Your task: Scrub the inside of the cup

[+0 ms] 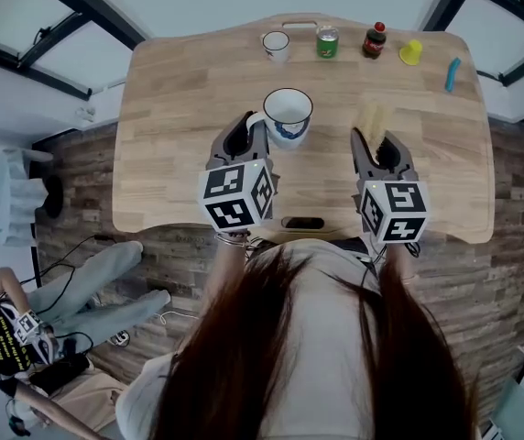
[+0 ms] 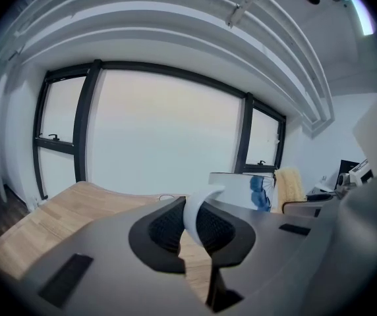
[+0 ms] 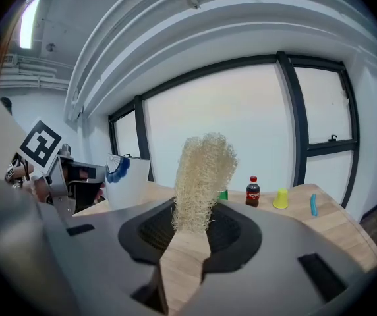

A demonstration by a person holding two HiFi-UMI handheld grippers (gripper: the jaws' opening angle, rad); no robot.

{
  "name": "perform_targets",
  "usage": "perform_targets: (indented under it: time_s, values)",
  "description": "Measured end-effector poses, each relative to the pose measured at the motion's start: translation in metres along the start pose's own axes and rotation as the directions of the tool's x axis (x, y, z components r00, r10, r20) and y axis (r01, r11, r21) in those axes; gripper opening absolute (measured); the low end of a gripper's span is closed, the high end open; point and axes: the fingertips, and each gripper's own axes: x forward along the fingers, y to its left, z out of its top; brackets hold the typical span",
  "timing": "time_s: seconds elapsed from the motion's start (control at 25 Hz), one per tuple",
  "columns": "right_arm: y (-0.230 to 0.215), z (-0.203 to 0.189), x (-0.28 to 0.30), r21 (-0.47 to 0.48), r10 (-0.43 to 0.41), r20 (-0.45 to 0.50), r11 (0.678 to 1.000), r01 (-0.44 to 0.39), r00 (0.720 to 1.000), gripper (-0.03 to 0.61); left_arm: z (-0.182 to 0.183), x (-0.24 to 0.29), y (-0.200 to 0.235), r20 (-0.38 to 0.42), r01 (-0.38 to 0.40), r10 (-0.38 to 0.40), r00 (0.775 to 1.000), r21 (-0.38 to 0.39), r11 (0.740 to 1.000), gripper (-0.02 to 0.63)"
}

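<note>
Pale wooden tabletop [image 1: 180,108] fills the head view, and both gripper views show big dark-framed windows behind it. The left gripper [image 1: 246,128] is clamped on the curved white handle [image 2: 199,210] of a white ceramic cup with a blue pattern [image 1: 287,115]. The cup sits upright, mouth up, just ahead and to the right of its jaws (whether it rests on the wood or is held just above it, I cannot tell). The right gripper [image 1: 373,141] is closed on the lower end of a pale straw-coloured loofah scrubber [image 3: 202,176], which sticks up and forward beyond its jaws. The scrubber is outside the cup and apart from it, between the two grippers' lines but nearer the right one. Well ahead of both grippers, along the far edge, stand a small white cup [image 1: 276,44], a green can [image 1: 327,42], a dark bottle with a red cap [image 1: 375,40] and a small yellow cup [image 1: 410,52]. A blue stick-like item [image 1: 451,74] lies furthest right.
</note>
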Motion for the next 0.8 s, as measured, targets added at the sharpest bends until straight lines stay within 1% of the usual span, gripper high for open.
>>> perform_targets:
  time_s: [0.32, 0.56, 0.68, 0.8]
  values:
    - [0.01, 0.005, 0.0, -0.017, 0.058, -0.009, 0.998, -0.059, 0.998, 0.115, 0.01, 0.0, -0.002, 0.032, 0.0, -0.004, 0.999, 0.122, 0.993, 0.029]
    - [0.021, 0.008, 0.003, -0.048, 0.132, -0.018, 0.99, -0.133, 0.991, 0.115, 0.018, 0.003, 0.001, 0.059, -0.01, -0.001, 0.998, 0.193, 0.981, 0.029]
    - [0.026, 0.012, 0.006, -0.045, 0.16, -0.017, 0.986, -0.161, 0.987, 0.117, 0.023, 0.004, 0.003, 0.07, -0.013, -0.004, 0.998, 0.227, 0.974, 0.029]
    - [0.031, 0.013, 0.008, -0.041, 0.192, -0.022, 0.98, -0.193, 0.981, 0.117, 0.026, 0.006, 0.006, 0.075, -0.02, 0.002, 0.997, 0.244, 0.97, 0.029]
